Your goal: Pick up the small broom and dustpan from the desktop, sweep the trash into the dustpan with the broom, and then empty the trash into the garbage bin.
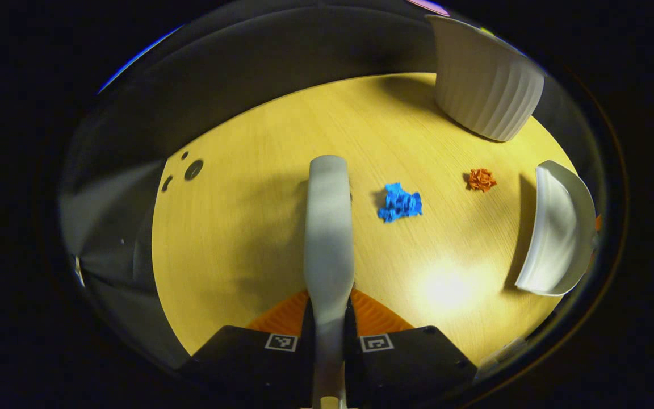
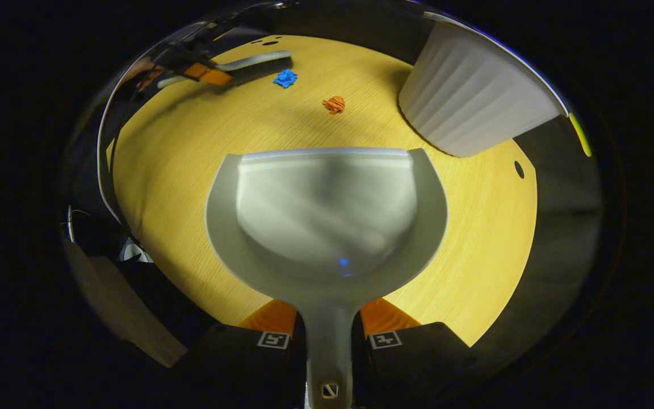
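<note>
Wood-grain desktop [image 1: 247,227] underneath, ribbed white garbage bin [image 2: 469,96] at the far edge. White dustpan [image 2: 327,216] clamped by its handle in the right gripper [image 2: 327,335], mouth facing the scraps; grey broom [image 1: 328,227] clamped in the left gripper [image 1: 327,335], long axis pointing away. Blue paper wad [image 1: 399,203] just right of the broom head, orange paper wad [image 1: 481,179] beyond, between broom and dustpan.

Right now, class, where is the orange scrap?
In the left gripper view, the orange scrap lies on the desktop between the blue scrap and the dustpan.
</note>
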Demonstrator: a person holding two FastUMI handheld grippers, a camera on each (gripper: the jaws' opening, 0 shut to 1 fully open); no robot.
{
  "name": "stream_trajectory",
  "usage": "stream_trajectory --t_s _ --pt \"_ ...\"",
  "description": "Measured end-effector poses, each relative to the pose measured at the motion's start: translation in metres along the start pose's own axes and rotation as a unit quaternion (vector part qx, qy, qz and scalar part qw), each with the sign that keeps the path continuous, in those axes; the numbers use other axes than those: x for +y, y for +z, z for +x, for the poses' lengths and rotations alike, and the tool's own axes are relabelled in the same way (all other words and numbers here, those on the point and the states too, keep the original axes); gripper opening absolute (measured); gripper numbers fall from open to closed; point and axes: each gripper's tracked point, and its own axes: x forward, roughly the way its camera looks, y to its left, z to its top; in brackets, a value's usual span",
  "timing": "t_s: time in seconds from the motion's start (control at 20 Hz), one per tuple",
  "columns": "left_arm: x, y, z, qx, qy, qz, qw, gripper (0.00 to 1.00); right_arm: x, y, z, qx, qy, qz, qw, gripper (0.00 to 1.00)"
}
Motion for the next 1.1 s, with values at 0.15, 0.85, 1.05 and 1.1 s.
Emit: stream_trajectory --t_s 0.15,0.85,1.05,1.1 --pt "-0.021 0.027 0.012 -0.006 -0.010 0.079 0.997 0.24 0.002 -0.001 0.007 0.005 -0.002 -0.023 1.000 0.33" --pt "-0.195 0.013 -0.032 0.019 -0.238 0.205 0.949 0.26 0.003 -0.006 0.023 -0.008 0.035 0.004 0.999 0.36" --pt "-0.208 0.012 -0.051 0.037 -0.281 0.160 0.946 0.25 0.003 -0.012 0.028 -0.025 0.035 0.007 0.999 0.36" --pt "-0.207 0.011 -0.051 0.035 -0.278 0.157 0.947 0.25 0.000 -0.011 0.031 -0.029 0.034 0.008 0.999 0.36"
